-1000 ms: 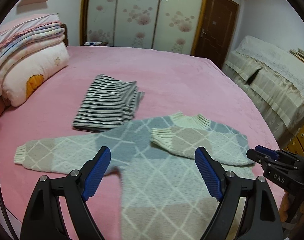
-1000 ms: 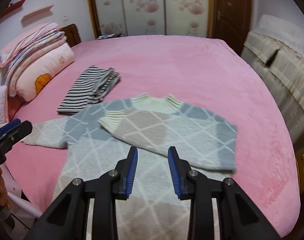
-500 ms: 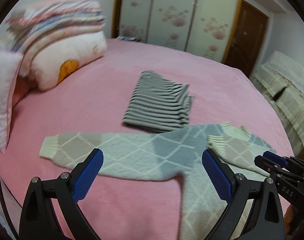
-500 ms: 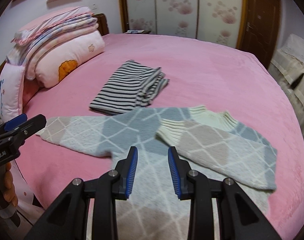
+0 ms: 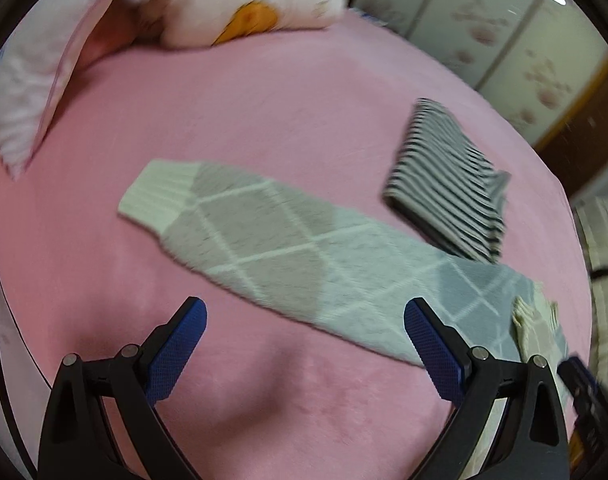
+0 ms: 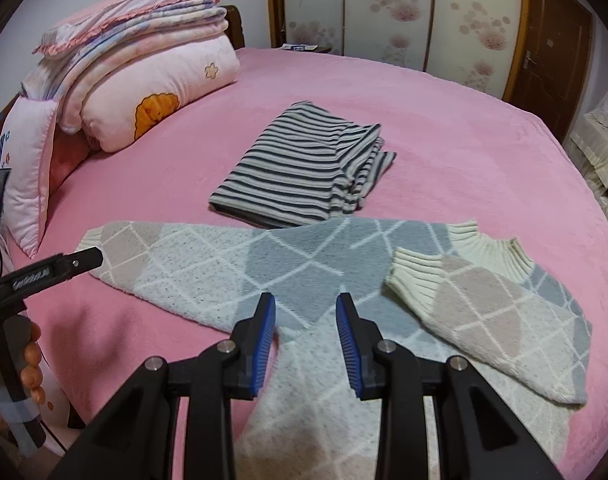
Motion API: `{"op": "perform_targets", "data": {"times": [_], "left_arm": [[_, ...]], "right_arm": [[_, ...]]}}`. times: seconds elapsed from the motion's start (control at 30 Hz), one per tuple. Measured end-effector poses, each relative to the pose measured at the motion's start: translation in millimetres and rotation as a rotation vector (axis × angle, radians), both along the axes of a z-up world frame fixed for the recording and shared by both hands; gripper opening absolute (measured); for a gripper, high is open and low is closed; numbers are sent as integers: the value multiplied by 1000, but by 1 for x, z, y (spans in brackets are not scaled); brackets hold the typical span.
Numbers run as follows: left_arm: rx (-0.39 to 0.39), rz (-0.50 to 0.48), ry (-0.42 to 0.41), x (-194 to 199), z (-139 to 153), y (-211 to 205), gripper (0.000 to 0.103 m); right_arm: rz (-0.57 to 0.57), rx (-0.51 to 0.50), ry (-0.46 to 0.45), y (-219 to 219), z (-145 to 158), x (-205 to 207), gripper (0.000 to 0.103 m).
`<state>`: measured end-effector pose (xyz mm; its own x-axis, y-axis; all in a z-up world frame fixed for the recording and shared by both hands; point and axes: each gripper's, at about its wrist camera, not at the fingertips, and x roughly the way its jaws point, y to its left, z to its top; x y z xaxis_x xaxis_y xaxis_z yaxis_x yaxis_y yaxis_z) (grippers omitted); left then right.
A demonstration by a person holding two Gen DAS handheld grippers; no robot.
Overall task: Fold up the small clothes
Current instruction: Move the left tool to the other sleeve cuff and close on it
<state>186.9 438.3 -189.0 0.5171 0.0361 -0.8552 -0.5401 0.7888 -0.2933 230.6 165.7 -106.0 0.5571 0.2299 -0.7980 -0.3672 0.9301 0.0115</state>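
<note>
Left gripper [image 5: 304,344] fingers wide open above sweater [image 6: 304,264] sleeve, right gripper [image 6: 306,334] fingers part-open, empty; striped garment [image 6: 304,176], pillows [image 6: 143,92] mid-bed [image 6: 464,128].

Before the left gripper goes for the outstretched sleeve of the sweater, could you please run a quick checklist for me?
1. Left gripper open and empty: ok.
2. Outstretched sleeve flat, cuff uncovered: ok.
3. Other sleeve already folded across the sweater: ok.
4. Striped garment clear of the sleeve: not ok, it touches or overlaps the upper edge.
5. Right gripper empty over the body: ok.
6. Gripper aligned on the cuff: cannot tell, left view blurred.
</note>
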Motion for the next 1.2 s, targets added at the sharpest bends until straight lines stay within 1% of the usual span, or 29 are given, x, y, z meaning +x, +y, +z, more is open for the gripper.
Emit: {"op": "perform_targets", "data": {"times": [0.17,0.2,0.27,0.4,0.57,0.63,0.77,0.8,0.83,0.87,0.9,1.0,1.1,1.2], "left_arm": [[-138,132,52,5,-30,35,99],[-159,152,54,6,-34,40,99],[-173,180,57,10,-38,47,98],[-154,179,69,22,-42,50,98],[-172,115,116,40,-54,48,97],[-184,85,124,46,-57,48,94],[-173,61,122,54,-57,58,92],[-180,71,120,55,-58,63,92],[-206,85,114,54,-61,70,90],[-232,99,111,53,-64,75,87],[-275,124,107,50,-68,81,85],[-348,168,88,41,-72,93,78],[-389,206,74,30,-75,101,77],[-382,254,108,23,-82,107,75]], "right_arm": [[20,-16,21,11,-12,5,32],[24,-20,25,13,-14,6,32],[26,-21,30,15,-17,9,32],[35,-22,39,20,-21,13,32],[53,-26,53,25,-29,18,32],[55,-33,59,28,-34,20,32],[58,-27,78,34,-40,25,32],[61,-22,79,36,-41,25,32],[64,-19,79,37,-41,26,32],[67,-16,80,38,-42,26,32],[69,-14,81,38,-44,26,32],[70,-6,96,40,-49,29,32],[68,6,108,40,-53,30,32],[69,10,115,40,-56,28,32]]}}
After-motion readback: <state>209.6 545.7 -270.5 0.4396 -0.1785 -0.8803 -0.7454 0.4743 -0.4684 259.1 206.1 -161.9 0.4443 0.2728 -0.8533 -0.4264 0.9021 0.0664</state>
